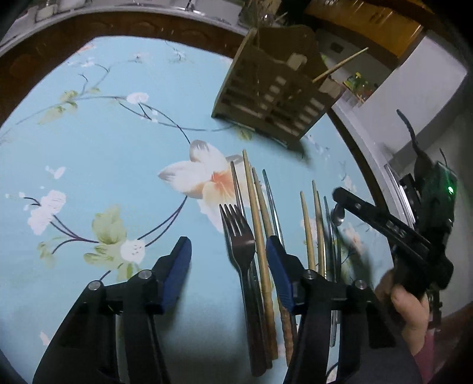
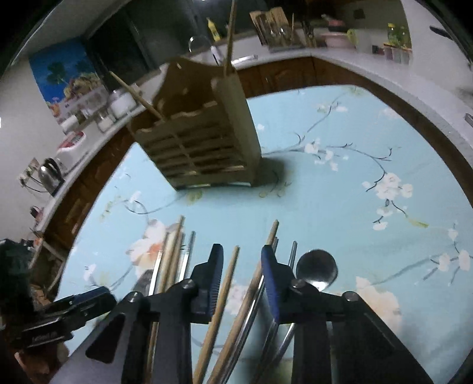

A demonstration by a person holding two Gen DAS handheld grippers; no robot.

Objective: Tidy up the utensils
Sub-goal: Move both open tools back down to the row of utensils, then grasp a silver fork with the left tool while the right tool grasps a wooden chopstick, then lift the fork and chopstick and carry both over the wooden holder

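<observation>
A wooden slatted utensil holder [image 1: 272,97] stands at the far side of the table, with two chopsticks [image 2: 229,38] sticking out of it; it also shows in the right wrist view [image 2: 201,141]. Utensils lie in a row on the blue floral tablecloth: a fork [image 1: 239,239], wooden chopsticks [image 1: 257,218], metal chopsticks [image 1: 272,201] and a spoon [image 2: 316,268]. My left gripper [image 1: 227,251] is open above the cloth, with the fork between its fingers. My right gripper [image 2: 241,260] is open, straddling a wooden chopstick [image 2: 227,283]; it shows from the side in the left wrist view [image 1: 340,195].
The table [image 2: 340,206] has a dark wooden rim [image 1: 59,38]. A kitchen counter runs behind it with a kettle [image 2: 48,174], jars [image 2: 118,103] and a dish rack [image 2: 280,26]. A hand [image 1: 411,310] holds the right gripper.
</observation>
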